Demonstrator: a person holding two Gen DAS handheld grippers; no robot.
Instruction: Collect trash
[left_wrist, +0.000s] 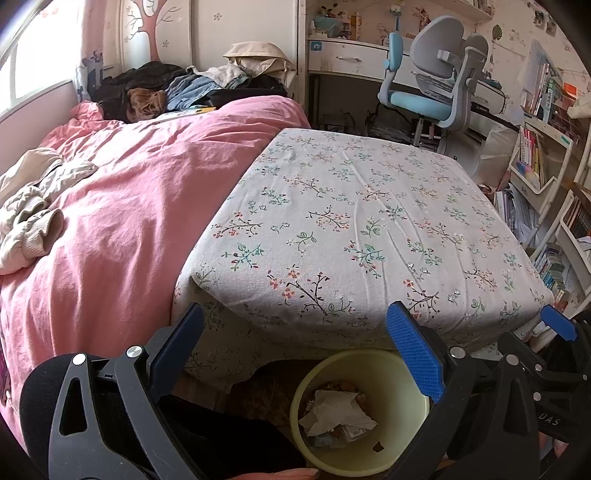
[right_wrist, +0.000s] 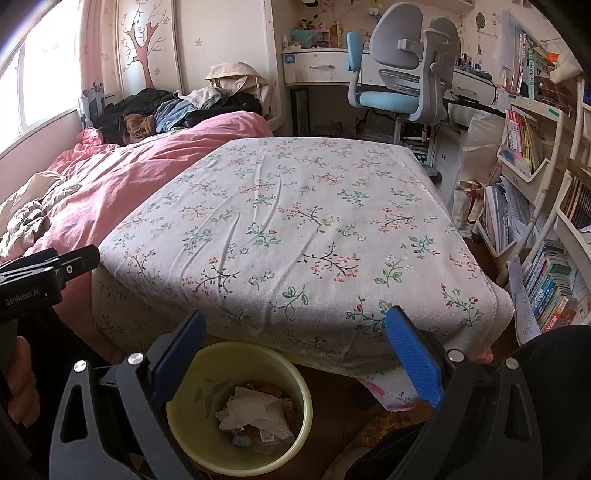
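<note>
A round pale-yellow plastic waste bin (left_wrist: 388, 373) is seen on the floor just below the near edge of a table covered with a white floral-print cloth (left_wrist: 354, 221). Inside the bin, crumpled white tissue paper (left_wrist: 336, 411) lies on top of mixed wrappers and scraps. The left gripper (left_wrist: 295, 354), with black arms and blue ribbed pads, is held above the bin with its jaws spread wide and nothing between them; the bin's rim is seen partly behind its right finger. The right gripper (right_wrist: 295, 354) is likewise released, its fingers far apart and empty, with the same bin (right_wrist: 207, 369) seen below and toward its left finger, the tissue (right_wrist: 255, 410) visible inside. The cloth-covered top (right_wrist: 295, 229) is bare across its surface. A bed with a pink duvet (left_wrist: 122, 206) adjoins the table's left edge, and a grey-and-blue desk chair (left_wrist: 432, 77) stands beyond the far edge. Bookshelves (right_wrist: 546, 221) are seen past the right edge.
</note>
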